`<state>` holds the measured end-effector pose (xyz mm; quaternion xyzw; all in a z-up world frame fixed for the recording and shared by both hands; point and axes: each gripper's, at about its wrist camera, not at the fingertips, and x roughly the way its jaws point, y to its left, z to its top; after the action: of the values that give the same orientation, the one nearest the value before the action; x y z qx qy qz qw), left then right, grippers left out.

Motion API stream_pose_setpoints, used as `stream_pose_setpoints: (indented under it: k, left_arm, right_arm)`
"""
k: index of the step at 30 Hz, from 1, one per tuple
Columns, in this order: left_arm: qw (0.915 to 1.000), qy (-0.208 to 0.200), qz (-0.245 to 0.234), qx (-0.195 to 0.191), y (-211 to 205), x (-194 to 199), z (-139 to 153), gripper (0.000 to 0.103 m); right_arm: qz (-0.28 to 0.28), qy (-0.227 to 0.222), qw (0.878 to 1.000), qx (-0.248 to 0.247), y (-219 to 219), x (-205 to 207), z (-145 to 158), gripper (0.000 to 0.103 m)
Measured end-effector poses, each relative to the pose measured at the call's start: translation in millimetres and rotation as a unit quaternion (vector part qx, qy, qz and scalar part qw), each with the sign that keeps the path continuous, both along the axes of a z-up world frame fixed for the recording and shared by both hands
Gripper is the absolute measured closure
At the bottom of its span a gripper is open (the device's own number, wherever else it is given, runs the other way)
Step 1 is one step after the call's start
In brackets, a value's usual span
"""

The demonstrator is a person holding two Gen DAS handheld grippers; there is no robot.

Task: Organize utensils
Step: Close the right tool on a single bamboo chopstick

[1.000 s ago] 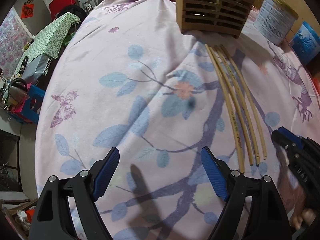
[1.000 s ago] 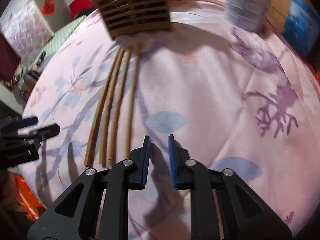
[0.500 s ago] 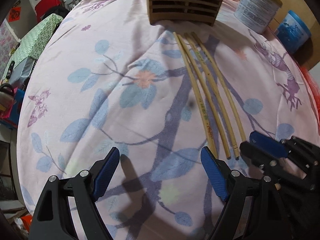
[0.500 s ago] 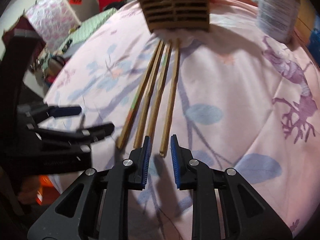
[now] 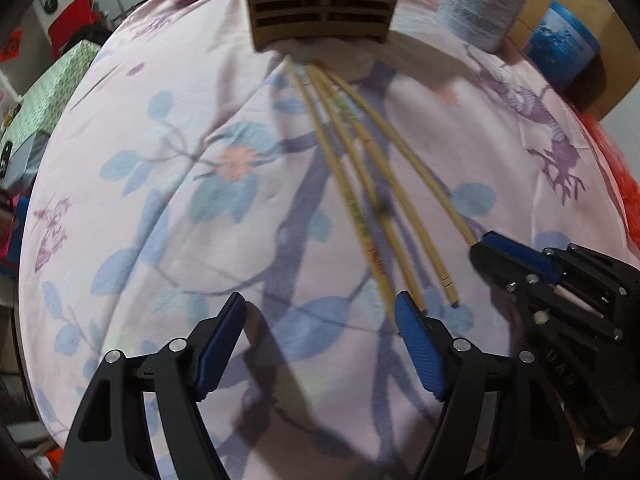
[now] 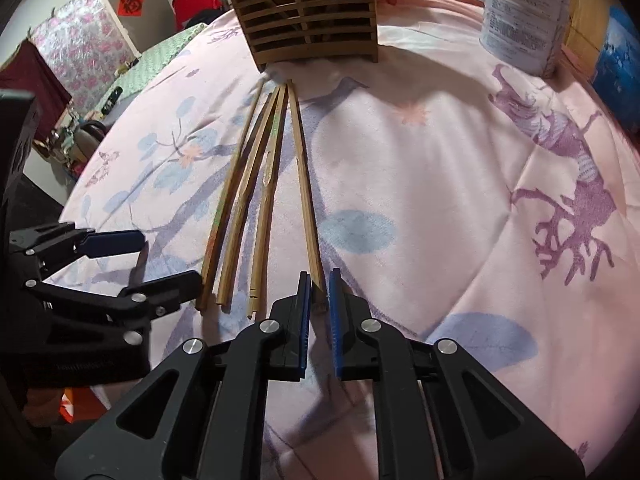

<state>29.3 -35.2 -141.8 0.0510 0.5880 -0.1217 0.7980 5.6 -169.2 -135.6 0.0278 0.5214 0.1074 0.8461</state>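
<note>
Several bamboo chopsticks (image 5: 348,200) lie side by side on a pink floral cloth, pointing at a slatted wooden holder (image 5: 324,4) at the far end. My right gripper (image 6: 319,292) has the near end of the rightmost chopstick (image 6: 304,184) between its blue pads. Its jaws are closing, with a thin gap still showing, and the stick rests on the cloth. My left gripper (image 5: 320,320) is wide open and closing slightly, with only cloth between its jaws. Its right finger sits against the near ends of the leftmost chopsticks. In the right wrist view the left gripper (image 6: 172,260) flanks the other sticks (image 6: 240,208).
A white tin (image 5: 480,4) and a blue tub (image 5: 560,48) stand at the far right, beside the holder (image 6: 308,12). The cloth-covered round table (image 5: 120,160) drops off at the left, where room clutter shows beyond its edge.
Both grippers have come in to the chopsticks' near ends. The left one has shifted right toward the sticks, and the right jaws have narrowed around the rightmost stick's end.
</note>
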Motion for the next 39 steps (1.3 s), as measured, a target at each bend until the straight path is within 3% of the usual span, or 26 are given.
stream_pose_setpoints:
  k: [5, 9, 23, 26, 28, 30, 39]
  left_arm:
    - [0.9991, -0.028, -0.011, 0.029, -11, 2, -2, 0.039]
    - [0.9991, -0.031, -0.008, 0.027, -14, 6, -1, 0.048]
    - [0.9988, -0.037, 0.015, 0.026, -11, 7, -1, 0.047]
    - [0.9987, -0.041, 0.015, 0.026, -10, 7, 0, 0.059]
    - [0.9988, -0.042, 0.013, 0.023, -8, 9, 2, 0.072]
    - [0.9988, -0.041, 0.016, 0.021, -6, 10, 2, 0.077]
    - [0.9989, -0.033, 0.034, -0.001, 2, 10, 3, 0.077]
  right_arm:
    - [0.001, 0.01, 1.0, 0.003, -4, 3, 0, 0.096]
    - [-0.009, 0.017, 1.0, -0.007, -9, 3, 3, 0.096]
    - [-0.022, 0.035, 0.999, -0.009, -27, 5, 3, 0.095]
    - [-0.024, 0.039, 0.999, -0.006, -30, 5, 1, 0.095]
    - [-0.024, 0.04, 0.999, -0.002, -32, 6, 1, 0.095]
    - [-0.023, 0.039, 0.999, -0.001, -32, 5, 1, 0.095]
    - [-0.019, 0.025, 1.0, -0.004, -31, 1, 0, 0.095]
